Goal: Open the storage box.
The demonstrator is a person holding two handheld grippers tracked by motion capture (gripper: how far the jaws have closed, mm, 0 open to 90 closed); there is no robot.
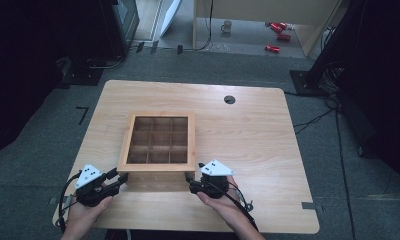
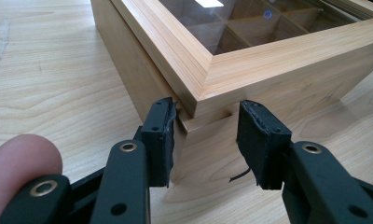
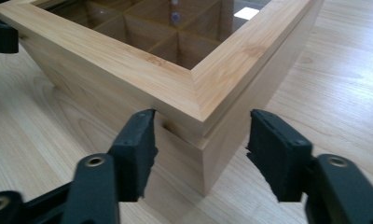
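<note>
The square light-wood box with a glass lid [image 1: 158, 145] sits mid-table so the left gripper [image 2: 205, 140] pinches its seven-o'clock corner and the right gripper [image 3: 201, 154], half open, straddles its five-o'clock corner untouched, probably to lift it.

Light wooden table [image 1: 268, 145] carries a round cable hole [image 1: 229, 99] far right. Beyond it, on the floor: white mug [image 1: 227, 26], red cans [image 1: 278, 35].

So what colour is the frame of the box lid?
Light natural wood with fine straight grain; the box lid shows best in the right gripper view.
</note>
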